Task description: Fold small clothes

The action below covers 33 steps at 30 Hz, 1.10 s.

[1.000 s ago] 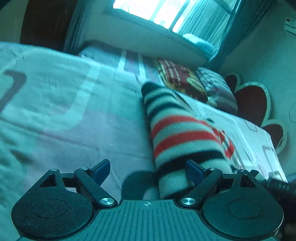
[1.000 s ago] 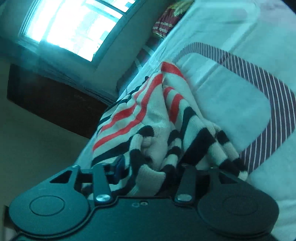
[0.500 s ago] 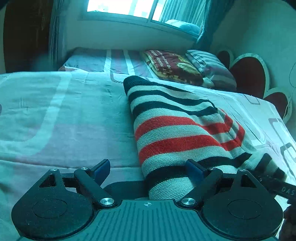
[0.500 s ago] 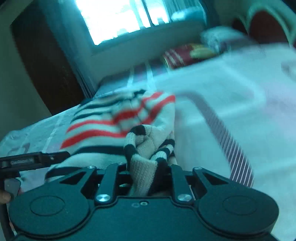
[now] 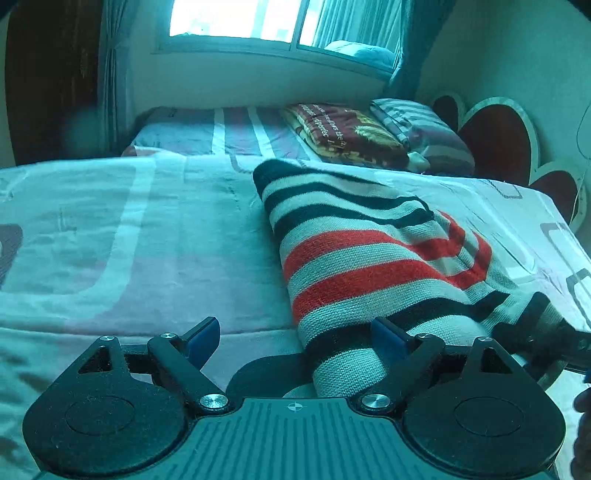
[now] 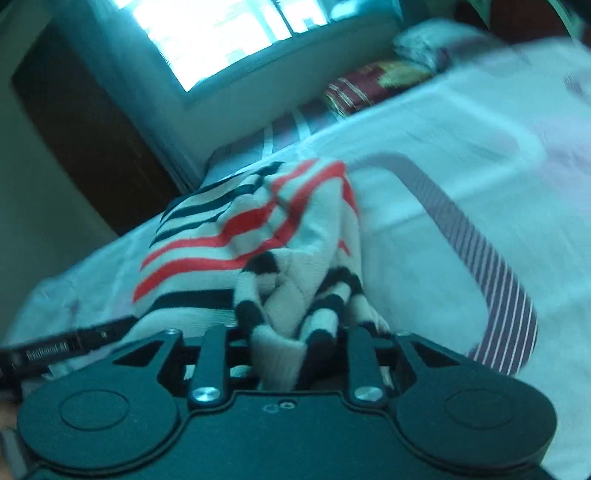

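A small knitted sweater [image 5: 369, 258] with black, white and red stripes lies on the bed, stretching away from me. My left gripper [image 5: 295, 336] is open, its blue pads [image 5: 201, 338] wide apart; the sweater's near edge lies between them, against the right pad. In the right wrist view the sweater [image 6: 236, 243] is bunched, and my right gripper [image 6: 286, 354] is shut on a fold of its hem. The right gripper also shows at the right edge of the left wrist view [image 5: 546, 339].
The bed sheet [image 5: 129, 240] is pale with grey loop patterns. A folded red blanket [image 5: 343, 133] and a striped pillow [image 5: 424, 133] lie at the head. A heart-shaped headboard [image 5: 498, 140] stands right. A window [image 5: 240, 18] and dark wardrobe [image 5: 48, 74] are behind.
The left wrist view has levelled out and more of the sweater shows. My right gripper closed on the sweater's hem and has tilted, with motion blur.
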### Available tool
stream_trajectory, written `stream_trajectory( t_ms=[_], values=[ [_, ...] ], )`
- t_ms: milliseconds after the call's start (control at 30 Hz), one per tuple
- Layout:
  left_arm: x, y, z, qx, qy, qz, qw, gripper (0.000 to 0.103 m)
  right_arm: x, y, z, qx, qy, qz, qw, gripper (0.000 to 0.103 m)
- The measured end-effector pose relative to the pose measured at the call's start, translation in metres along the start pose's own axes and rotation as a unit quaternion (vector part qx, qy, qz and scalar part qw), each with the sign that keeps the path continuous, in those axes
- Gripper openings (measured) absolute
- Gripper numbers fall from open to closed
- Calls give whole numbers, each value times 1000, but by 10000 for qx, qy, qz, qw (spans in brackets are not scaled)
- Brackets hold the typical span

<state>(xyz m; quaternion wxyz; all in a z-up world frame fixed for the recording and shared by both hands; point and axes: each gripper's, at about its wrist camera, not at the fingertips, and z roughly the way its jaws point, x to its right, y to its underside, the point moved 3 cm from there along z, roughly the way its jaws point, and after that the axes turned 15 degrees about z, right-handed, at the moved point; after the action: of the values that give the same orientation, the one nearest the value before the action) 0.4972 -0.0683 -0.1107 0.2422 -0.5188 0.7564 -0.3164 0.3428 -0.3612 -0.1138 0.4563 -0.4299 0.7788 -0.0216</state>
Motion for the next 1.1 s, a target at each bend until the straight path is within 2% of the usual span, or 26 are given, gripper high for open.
stream_trajectory(
  t_ms=[100,133,167,200,233,267,367,433,467,500,533,600,667,767,833,900,967,1067,1100],
  values=[
    [1,2,-21,197,126,-5,9997,89,9,4,-26,211,-224,359,9989,54],
    [3,5,-25,197,156,23,9997,89,14,7,-31,195,-271,485,9983,54],
    [5,7,-26,185,175,92,9996,89,18,9,-33,112,-274,614,9977,53],
    [7,11,-27,182,169,156,9996,89,22,12,-33,19,-289,701,9971,46],
    [8,14,-28,166,177,163,9996,89,24,15,-33,-37,-326,696,9970,34],
    [8,16,-28,109,209,130,9996,89,25,17,-33,-80,-368,605,9975,10],
    [10,25,-28,39,170,200,9996,89,28,20,-33,-20,-313,547,9980,9],
    [13,33,-26,55,147,350,9993,89,42,23,-21,-213,-161,821,9963,9],
    [12,36,-25,31,169,298,9994,90,50,22,-22,-269,-304,1051,9936,7],
    [9,36,-27,-4,206,277,9994,91,52,20,-25,-361,-386,1168,9917,11],
    [6,34,-32,47,191,299,9994,91,51,16,-33,-371,-445,1207,9910,21],
    [-6,26,-46,363,34,264,9990,91,44,10,-63,129,-479,848,9952,26],
    [-16,11,-45,476,7,187,9987,91,31,-3,-75,493,-419,337,9973,26],
    [-21,-16,-25,456,30,138,9989,91,10,-31,-52,465,-243,-155,9985,30],
    [-20,-31,-4,344,150,82,9993,91,5,-51,-26,383,-134,-212,9989,47],
    [-21,-40,15,225,309,8,9993,91,3,-66,-3,245,-121,-156,9995,47],
    [-20,-45,31,110,371,36,9992,91,4,-77,22,-85,-122,-114,9998,45],
    [-20,-44,47,2,479,-58,9988,91,4,-83,52,-185,-71,-405,9990,44],
    [-20,-42,52,-64,531,-86,9985,91,2,-83,57,-233,-143,-569,9980,40]
  ],
)
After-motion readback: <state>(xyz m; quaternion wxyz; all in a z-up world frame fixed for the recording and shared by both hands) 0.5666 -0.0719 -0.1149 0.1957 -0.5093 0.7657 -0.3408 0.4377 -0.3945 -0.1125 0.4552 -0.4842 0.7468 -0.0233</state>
